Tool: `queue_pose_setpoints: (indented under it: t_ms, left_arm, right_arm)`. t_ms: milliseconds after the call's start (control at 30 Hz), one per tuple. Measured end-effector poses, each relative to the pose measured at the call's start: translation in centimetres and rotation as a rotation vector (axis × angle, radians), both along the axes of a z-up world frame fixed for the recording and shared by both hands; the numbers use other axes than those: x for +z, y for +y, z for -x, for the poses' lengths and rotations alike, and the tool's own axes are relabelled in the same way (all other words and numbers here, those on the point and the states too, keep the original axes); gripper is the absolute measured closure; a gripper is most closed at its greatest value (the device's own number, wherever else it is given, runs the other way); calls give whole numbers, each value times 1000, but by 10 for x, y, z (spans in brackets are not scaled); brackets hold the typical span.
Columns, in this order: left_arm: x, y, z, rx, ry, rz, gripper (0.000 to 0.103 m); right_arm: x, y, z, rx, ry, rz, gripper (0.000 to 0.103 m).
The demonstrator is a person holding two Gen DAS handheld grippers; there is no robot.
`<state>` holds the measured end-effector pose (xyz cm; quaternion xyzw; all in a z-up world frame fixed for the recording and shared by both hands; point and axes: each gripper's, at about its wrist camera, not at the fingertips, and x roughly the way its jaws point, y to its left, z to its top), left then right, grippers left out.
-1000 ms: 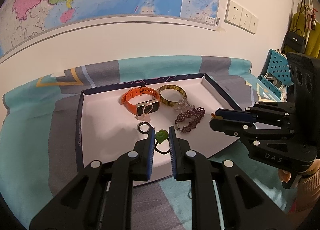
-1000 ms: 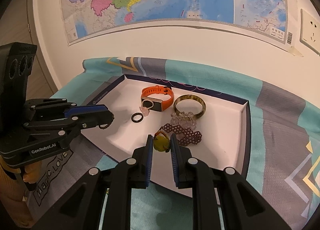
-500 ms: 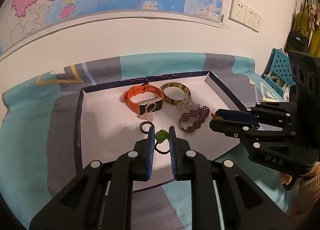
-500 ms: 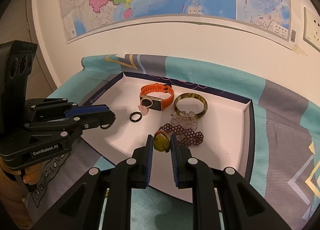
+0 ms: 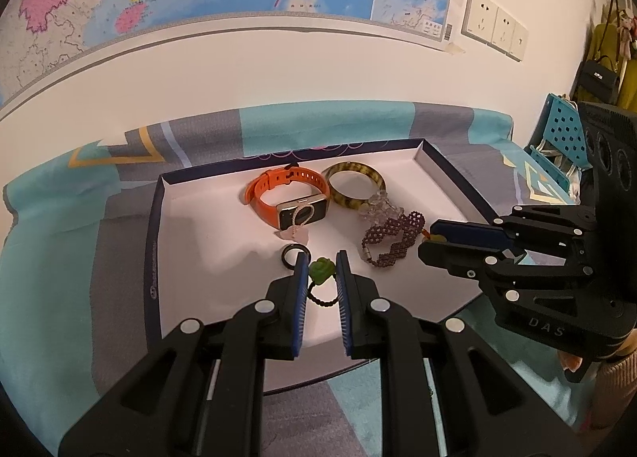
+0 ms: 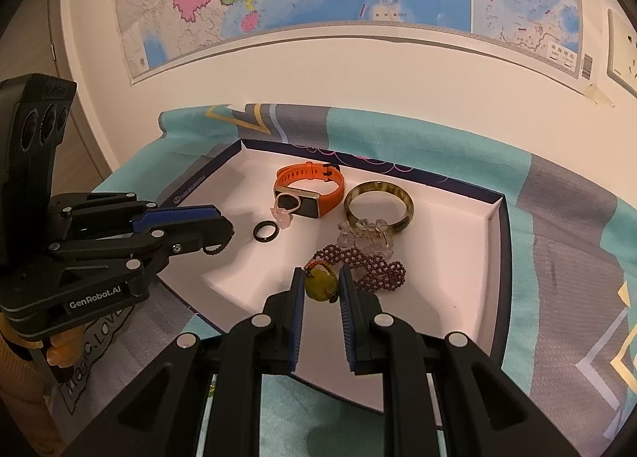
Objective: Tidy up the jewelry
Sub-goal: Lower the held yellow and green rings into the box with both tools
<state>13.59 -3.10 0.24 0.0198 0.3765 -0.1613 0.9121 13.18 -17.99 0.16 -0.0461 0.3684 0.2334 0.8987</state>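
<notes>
Landmark: the white tray (image 5: 207, 242) on the striped cloth.

Left gripper (image 5: 321, 273): clenched on a green carved bead (image 5: 321, 270) strung on a loop of small dark beads; it hangs over the tray's near edge. Right gripper (image 6: 321, 285): clenched on a yellow-green stone pendant (image 6: 321, 285) with an orange cord, over the near half of the tray, just in front of the maroon beaded bracelet (image 6: 366, 264).

Inside the tray, toward the far wall: orange watch (image 5: 286, 198), rubbery strap, glossy face, with a thin sparkly chain and pale pink charm draped across it; beside it a mottled amber bangle (image 5: 353, 184), smooth and rigid. A cluster of clear crystal beads (image 6: 368, 236) touches the bangle's near side. Black ring (image 5: 294, 254), plain and polished, near the tray's centre.

Risks, judged:
- Both held pieces are small, hard and rounded; a glancing pad contact could let them squirt out and roll off the near edge.
- The dark bead loop dangles free under the left pads; it could snag the black ring on lowering.
- The pendant cord may catch the maroon bracelet's open weave and drag it.
- The grippers sit close; crossing paths could knock them together.
</notes>
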Motion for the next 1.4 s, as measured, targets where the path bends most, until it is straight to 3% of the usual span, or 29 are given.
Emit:
queue_pose_setpoints:
  t_ms: [1400]
  left_arm:
    - [-24, -4, -22, 25, 77, -27, 88]
  right_arm:
    - [-16, 7, -18, -7, 42, 37, 87]
